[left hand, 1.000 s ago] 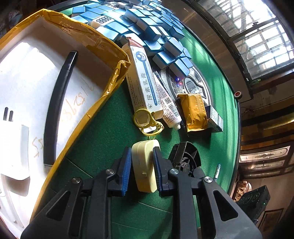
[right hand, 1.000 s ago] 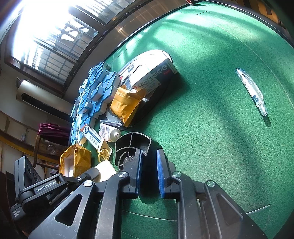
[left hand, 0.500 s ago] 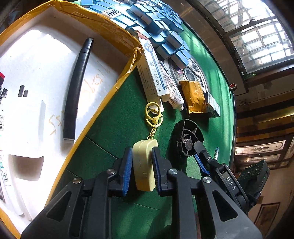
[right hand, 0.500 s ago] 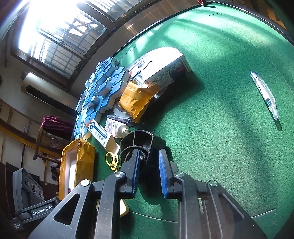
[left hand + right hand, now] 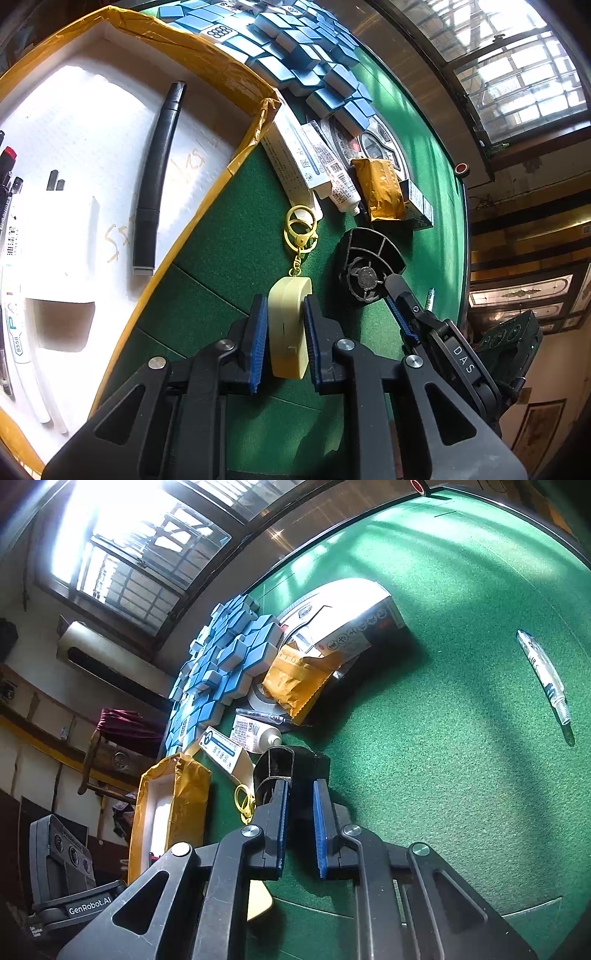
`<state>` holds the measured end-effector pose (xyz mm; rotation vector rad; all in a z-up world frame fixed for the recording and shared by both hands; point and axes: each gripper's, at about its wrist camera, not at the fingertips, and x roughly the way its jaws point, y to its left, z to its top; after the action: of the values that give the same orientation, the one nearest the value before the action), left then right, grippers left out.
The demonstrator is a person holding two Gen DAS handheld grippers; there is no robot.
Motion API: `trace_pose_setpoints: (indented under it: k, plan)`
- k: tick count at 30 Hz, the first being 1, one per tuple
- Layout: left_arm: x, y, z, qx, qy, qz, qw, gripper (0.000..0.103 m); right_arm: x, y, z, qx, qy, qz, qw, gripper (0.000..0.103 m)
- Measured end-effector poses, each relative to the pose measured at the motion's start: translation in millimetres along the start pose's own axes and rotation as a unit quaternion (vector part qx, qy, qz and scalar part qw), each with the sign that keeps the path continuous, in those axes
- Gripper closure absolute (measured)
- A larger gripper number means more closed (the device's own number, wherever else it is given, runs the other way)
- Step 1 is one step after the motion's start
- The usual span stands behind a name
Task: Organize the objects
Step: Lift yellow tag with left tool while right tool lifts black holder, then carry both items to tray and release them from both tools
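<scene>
My left gripper (image 5: pixel 284 298) is closing, its blue pads pressing both sides of a cream keychain block (image 5: pixel 288 332). The block's chain and yellow ring (image 5: pixel 301 225) trail straight ahead on the green felt. Just right of it lies a black fan-shaped plastic part (image 5: pixel 365 266). My right gripper (image 5: pixel 300 783) is closing too, and the rim of that black part (image 5: pixel 280 760) fills the narrow gap between its pads. One of its fingers (image 5: pixel 397 295) shows at the part's edge in the left wrist view.
An open box with yellow-taped walls (image 5: pixel 240 162) lies left, holding a black pen (image 5: pixel 155 173) and markers. Blue mahjong tiles (image 5: pixel 306 48), an ointment carton (image 5: pixel 295 158), a tube (image 5: pixel 340 184) and a yellow packet (image 5: pixel 380 192) crowd the far side. A clear pen (image 5: pixel 543 675) lies alone at right.
The left gripper drew the cream block back, pulling chain and ring out straight, away from the carton. The right gripper's jaws narrowed around the black part's rim and came into the left view.
</scene>
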<state>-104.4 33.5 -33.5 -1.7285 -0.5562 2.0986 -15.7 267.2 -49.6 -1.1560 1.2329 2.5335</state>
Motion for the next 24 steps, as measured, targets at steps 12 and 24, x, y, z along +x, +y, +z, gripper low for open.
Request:
trace_pose_setpoints:
  k: [12,24]
  plan:
    - [-25.2,4.3,-4.0,-0.002,-0.016,-0.015,0.9998,0.086,-5.6,10.0,-0.4,-0.016,-0.016,0.025,0.999,0.092]
    - [-83.5,27.8,3.0,-0.024,-0.057,-0.052,0.9967,0.087,1.3,33.6,-11.0,-0.061,0.008,0.093,0.994,0.091]
